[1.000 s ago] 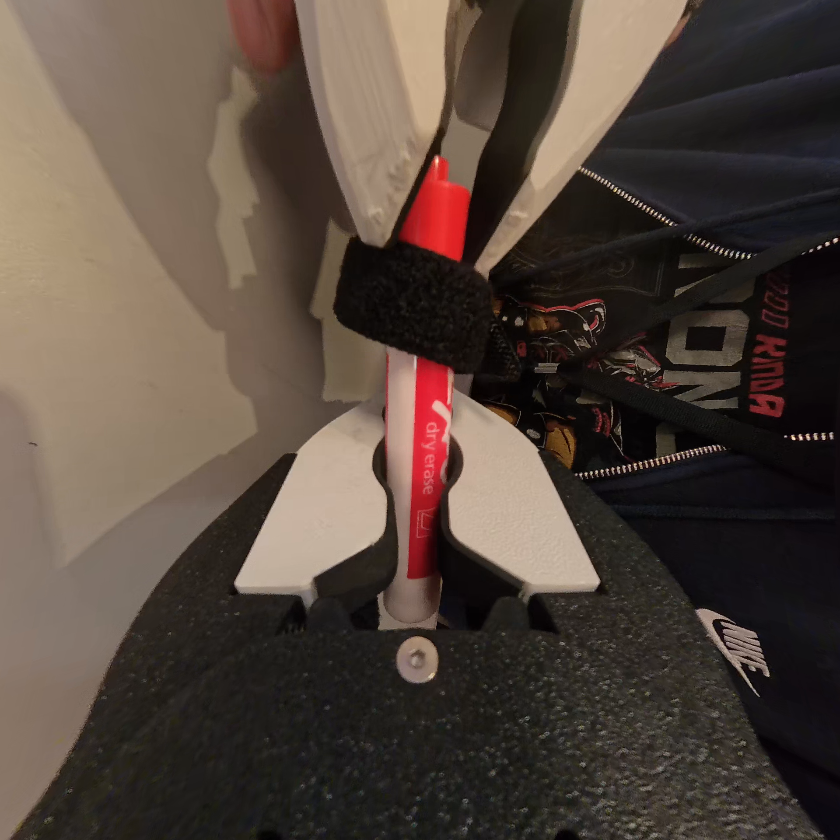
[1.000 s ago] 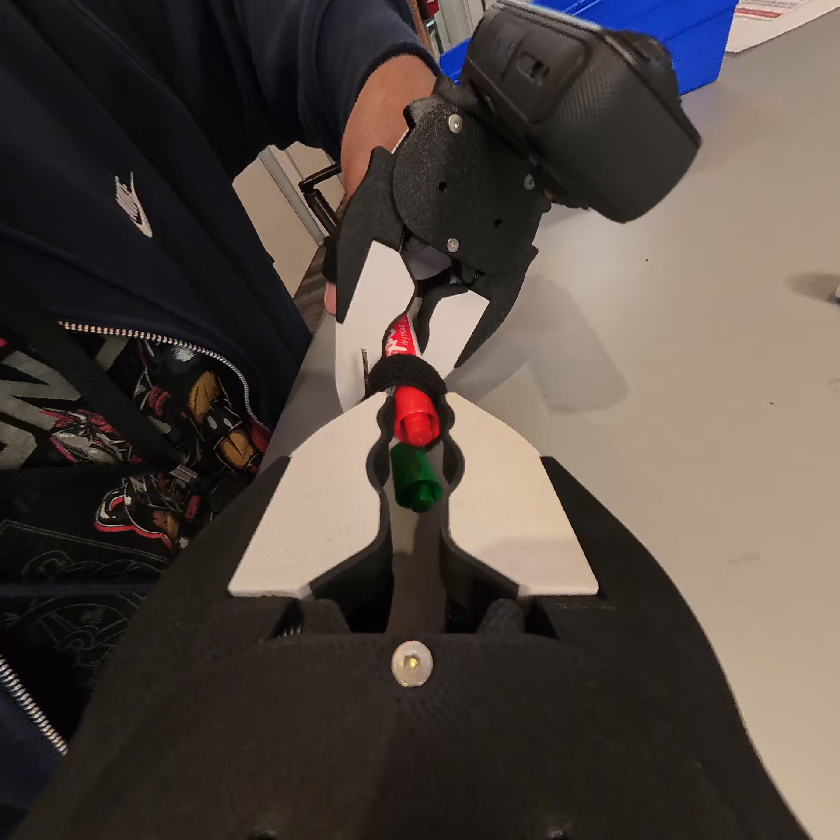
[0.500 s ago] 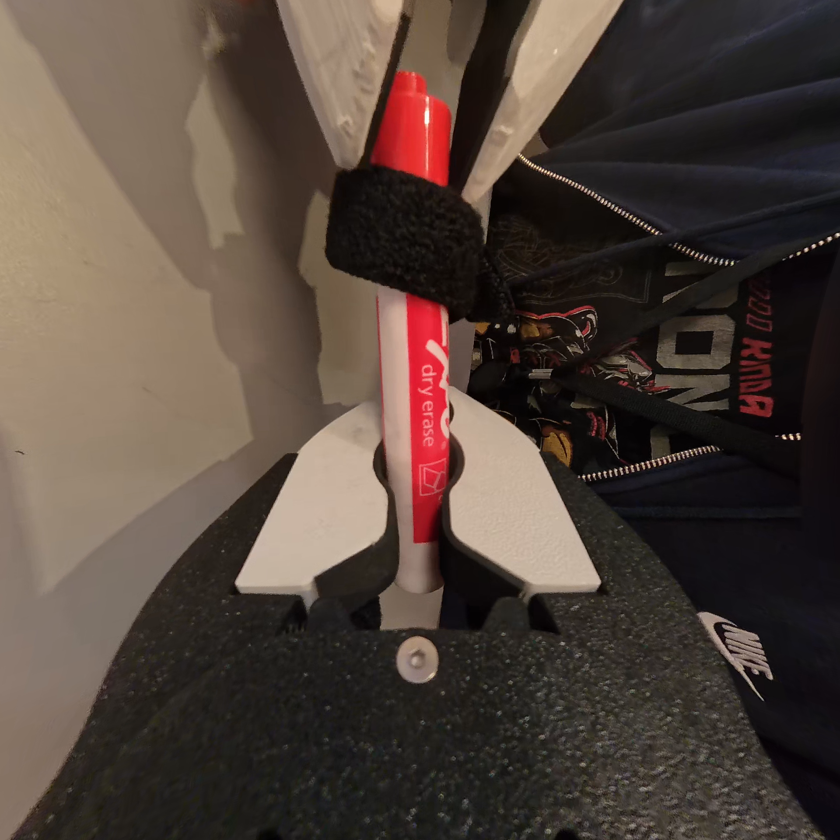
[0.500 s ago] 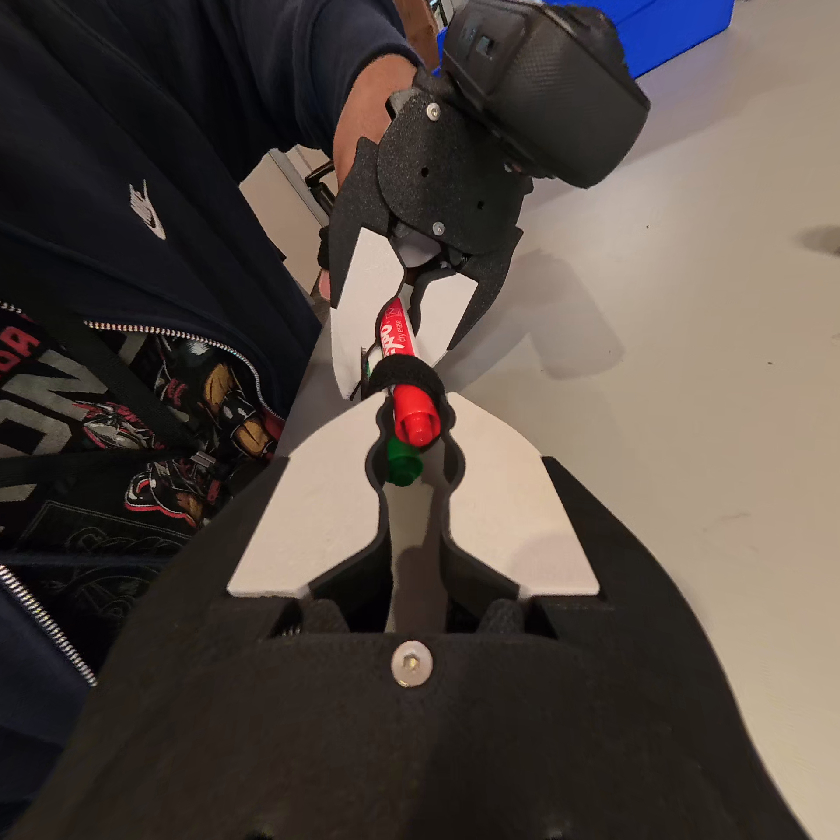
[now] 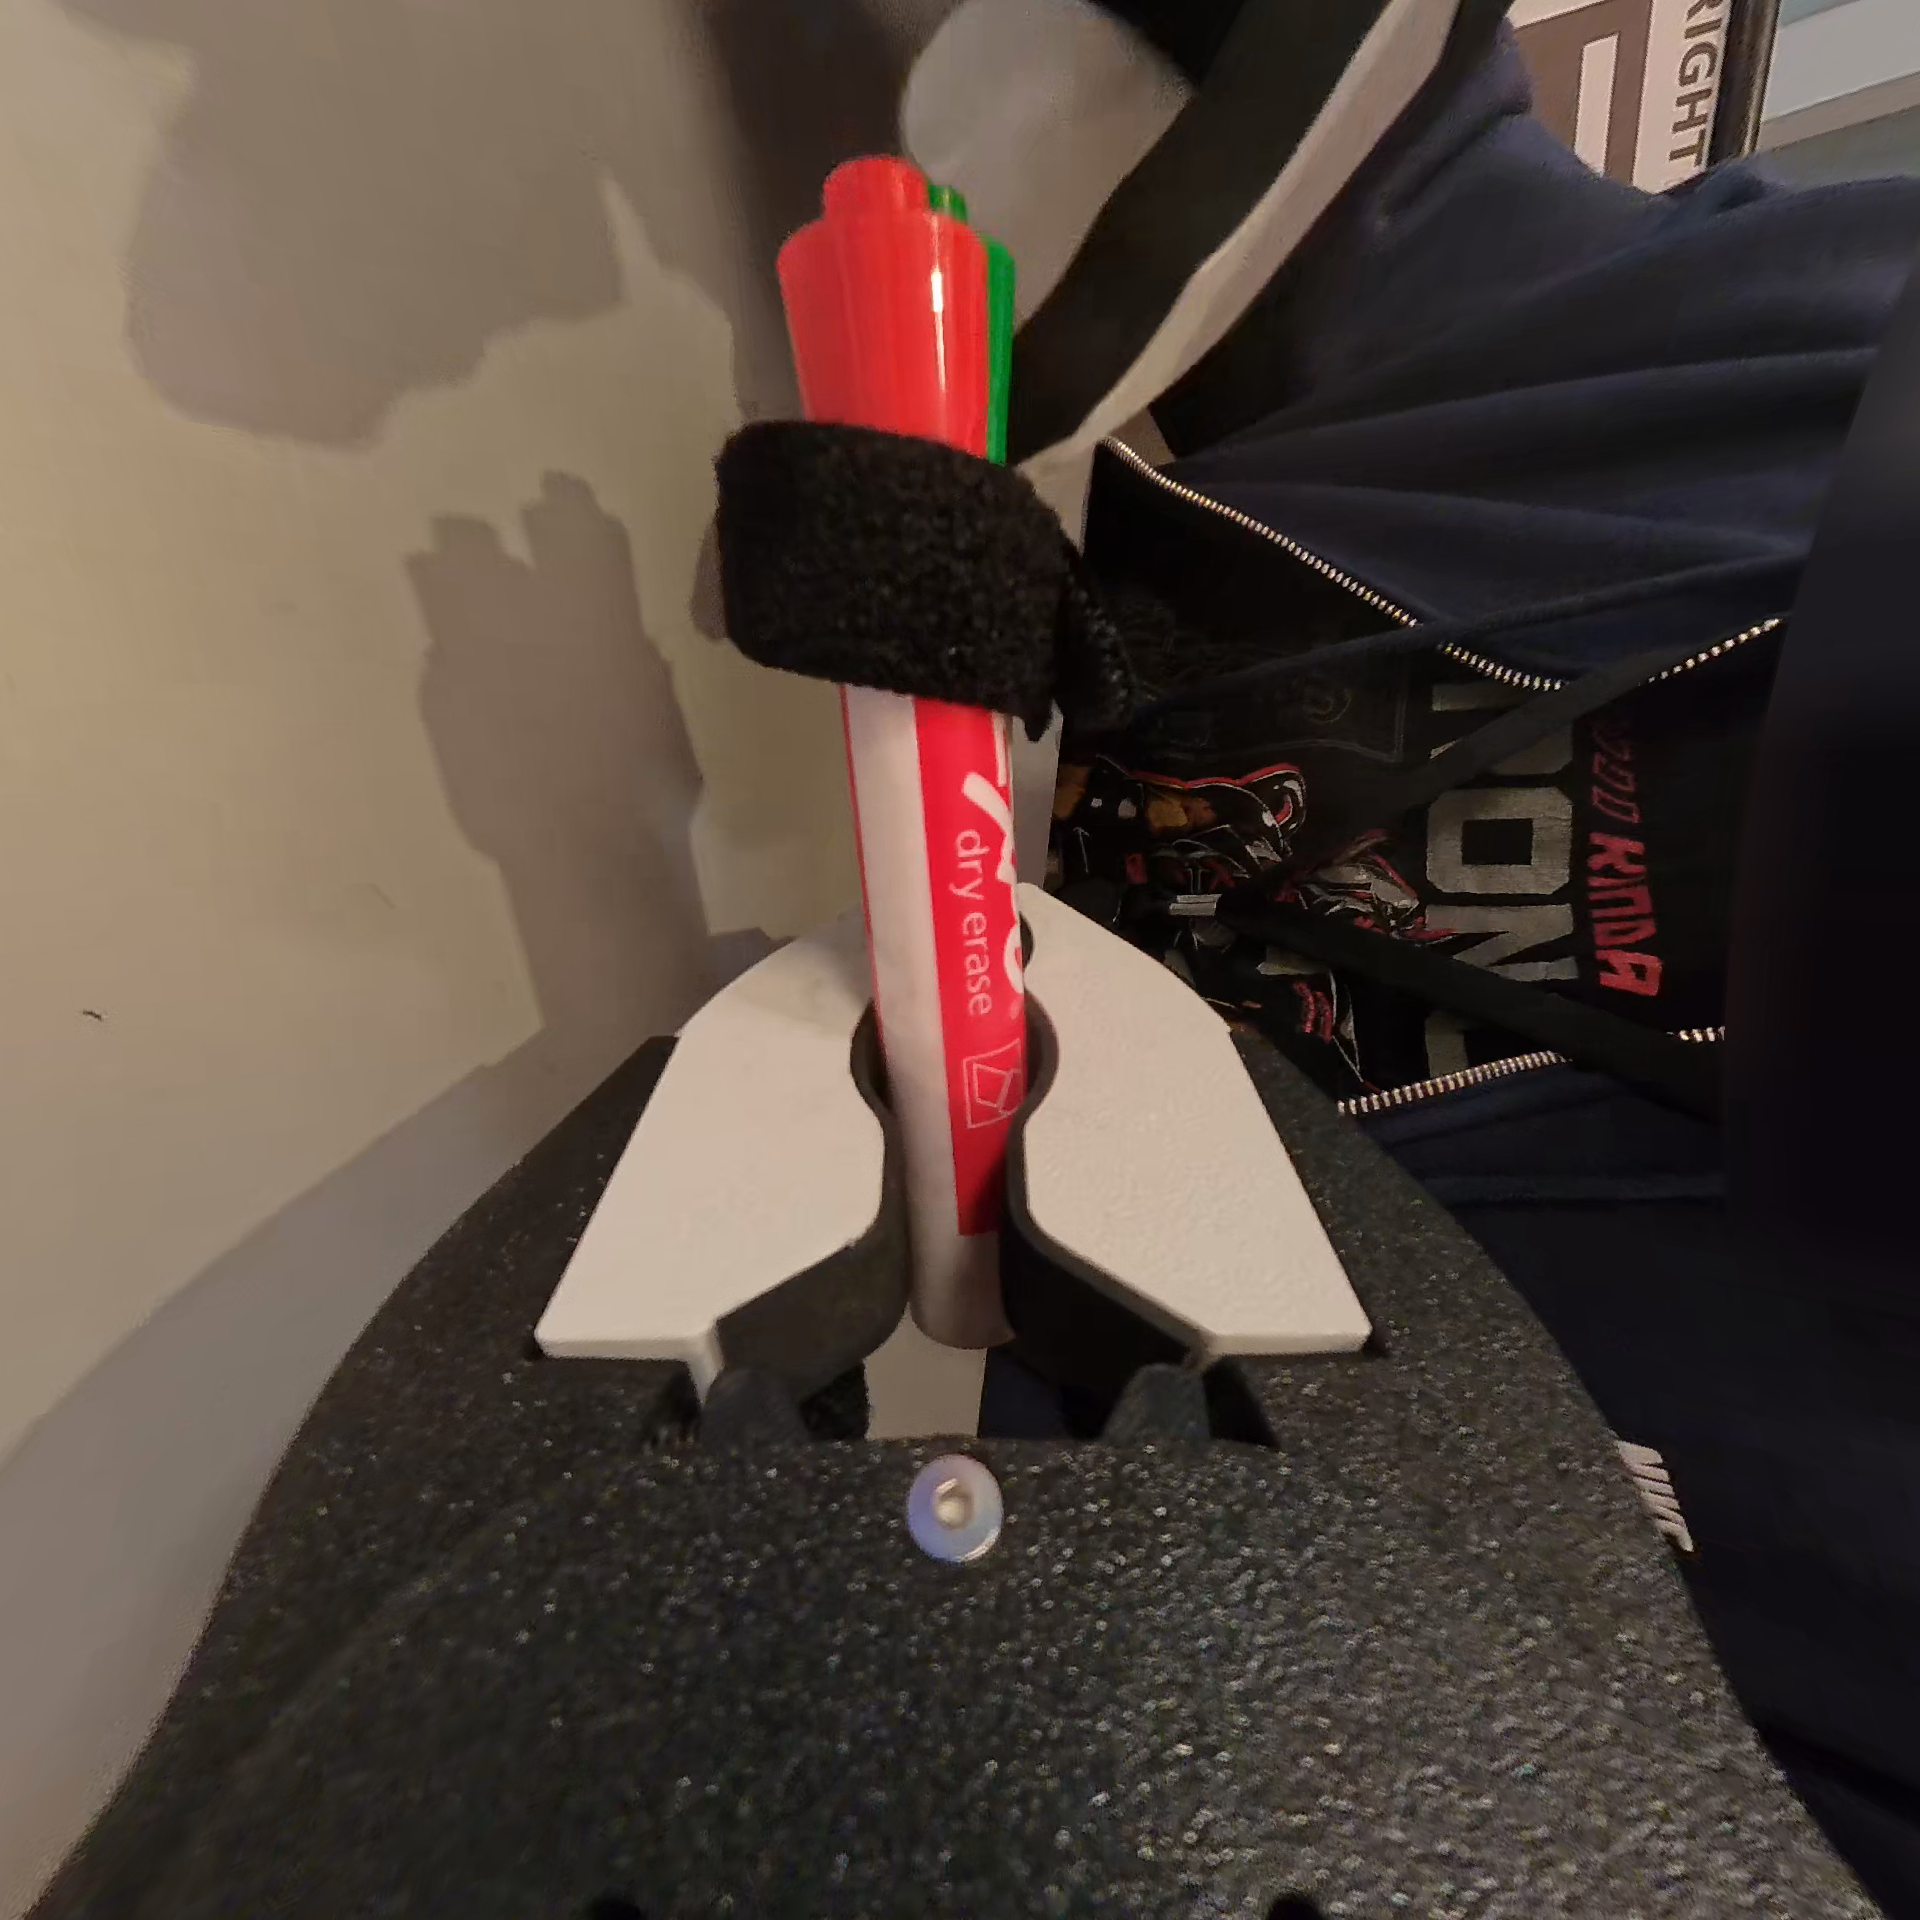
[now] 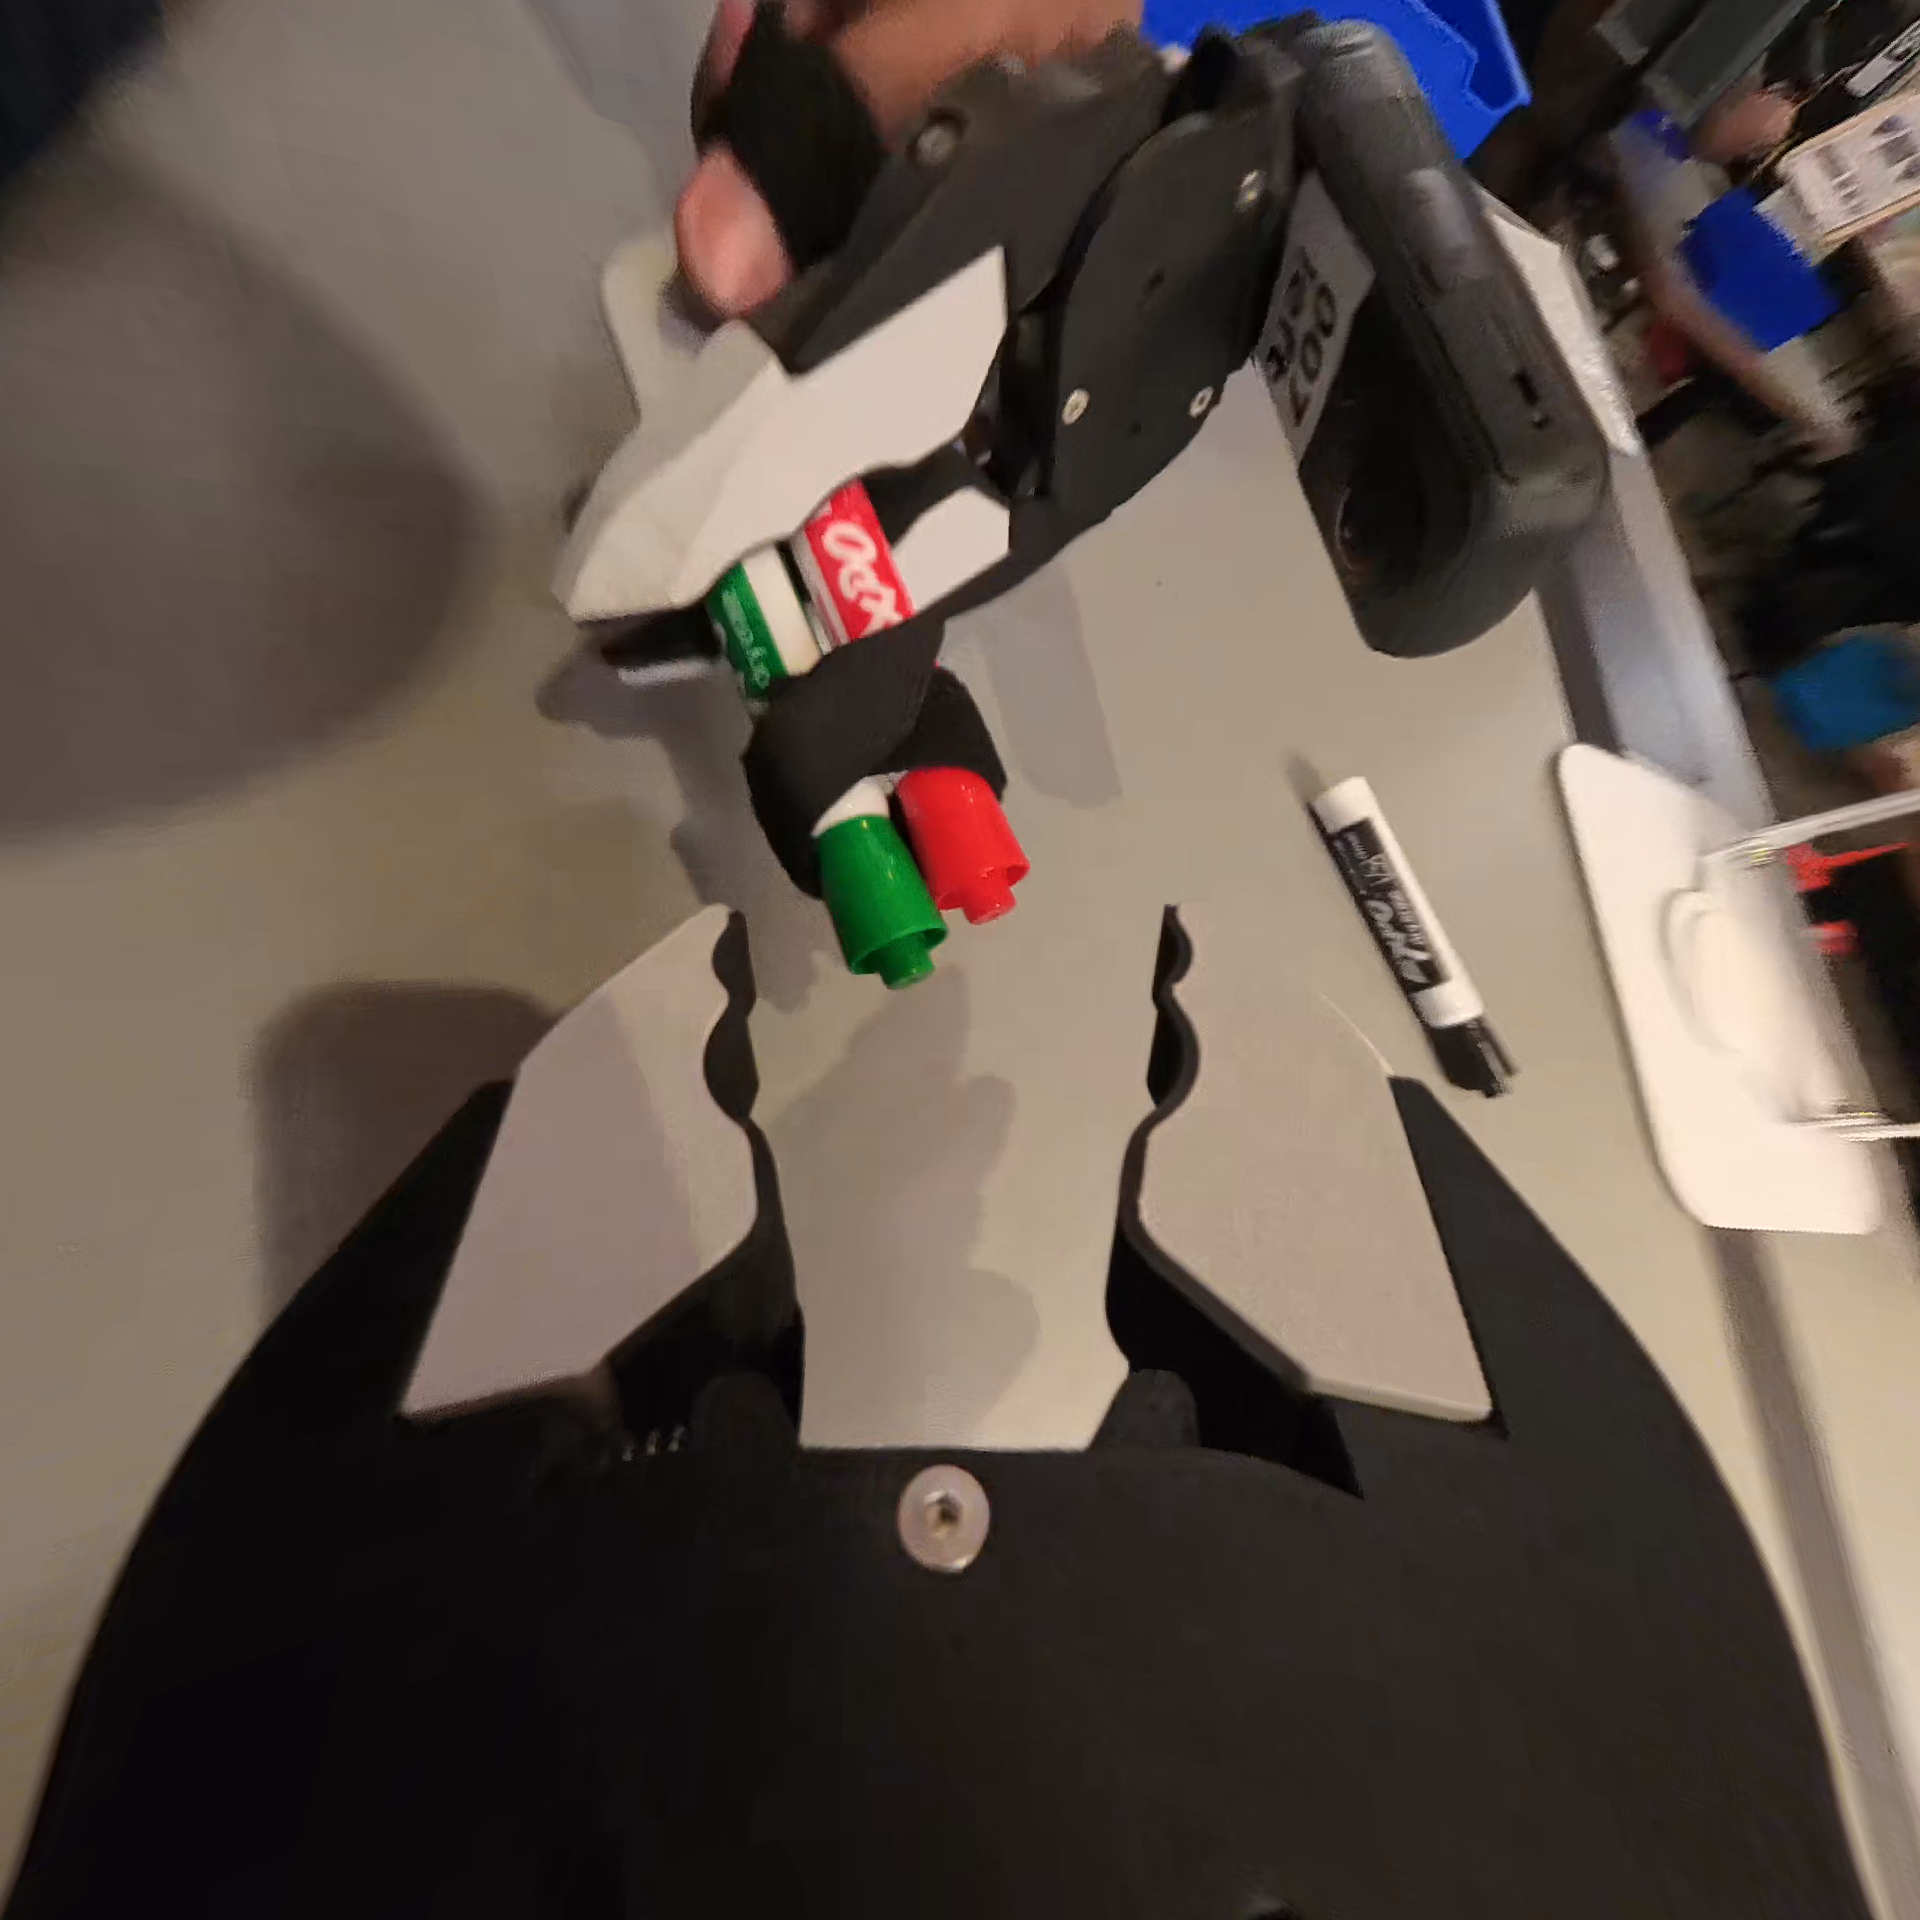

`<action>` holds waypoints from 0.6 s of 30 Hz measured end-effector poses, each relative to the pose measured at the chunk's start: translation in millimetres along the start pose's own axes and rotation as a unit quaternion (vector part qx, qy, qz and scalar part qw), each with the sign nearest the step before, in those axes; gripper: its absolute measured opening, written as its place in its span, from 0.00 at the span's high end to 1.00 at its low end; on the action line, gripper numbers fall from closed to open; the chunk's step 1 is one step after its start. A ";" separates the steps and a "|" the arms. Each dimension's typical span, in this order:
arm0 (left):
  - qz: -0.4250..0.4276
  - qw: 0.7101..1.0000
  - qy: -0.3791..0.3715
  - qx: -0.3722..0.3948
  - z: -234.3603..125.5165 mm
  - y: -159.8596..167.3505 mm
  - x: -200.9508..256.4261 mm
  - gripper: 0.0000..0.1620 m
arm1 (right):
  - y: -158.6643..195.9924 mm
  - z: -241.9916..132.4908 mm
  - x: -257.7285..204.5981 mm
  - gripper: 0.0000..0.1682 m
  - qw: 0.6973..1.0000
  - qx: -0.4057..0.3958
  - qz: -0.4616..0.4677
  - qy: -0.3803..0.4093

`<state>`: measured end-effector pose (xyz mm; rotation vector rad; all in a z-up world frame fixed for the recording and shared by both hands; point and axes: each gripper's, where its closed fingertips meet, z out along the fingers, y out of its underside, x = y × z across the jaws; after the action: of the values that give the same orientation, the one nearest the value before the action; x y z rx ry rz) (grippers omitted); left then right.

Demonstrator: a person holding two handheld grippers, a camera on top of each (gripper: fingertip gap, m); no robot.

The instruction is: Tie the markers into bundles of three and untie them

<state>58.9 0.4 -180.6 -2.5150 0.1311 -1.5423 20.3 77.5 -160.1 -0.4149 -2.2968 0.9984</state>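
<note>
A: Markers first: where are they?

B: A red marker and a green marker sit side by side in the left hand-held gripper, which is clamped on their barrels. A black strap wraps round both, just behind the caps. A black marker lies alone on the tabletop, well to the right of the strap.

A: So is the bundle of three done?

B: I'd say not. Only two markers show inside the strap; I can't see a third in either view. Whether this is a bundle being built up or one being taken apart, I can't tell from here. Either way, the black marker is outside it.

A: And the right hand-held gripper?

B: Its jaws stand wide apart, holding nothing, with the two caps just beyond its tips and not touching them.

A: Is the strap tight?

B: It looks snug in the left wrist view, where it crosses the red marker below its cap, with a loose end folded off to the right. In the right wrist view the strap looks twisted over itself. I wouldn't call it secure.

A: Any containers?

B: Blue bins stand far beyond the strap, blurred; what's in them I can't make out. A white stand sits on the tabletop, right of the black marker, with something clear on it, too smeared to name.
</note>
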 end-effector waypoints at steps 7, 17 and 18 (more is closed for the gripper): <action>0.006 1.000 0.006 -0.026 6.4 4.4 3.7 0.91 | 8.3 21.2 -14.9 0.59 0.993 -0.051 -0.101 0.021; -0.002 0.999 -0.002 -0.052 13.1 4.2 1.6 0.91 | -6.5 33.1 -30.0 0.60 0.983 -0.057 -0.172 0.039; -0.001 0.999 0.001 -0.054 14.1 3.9 2.9 0.91 | -4.9 35.2 -31.7 0.62 0.982 -0.062 -0.176 0.038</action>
<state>72.9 -2.3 -185.2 -2.5968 0.2189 -1.5787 22.5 39.0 -188.1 -0.0853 -2.2665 0.6550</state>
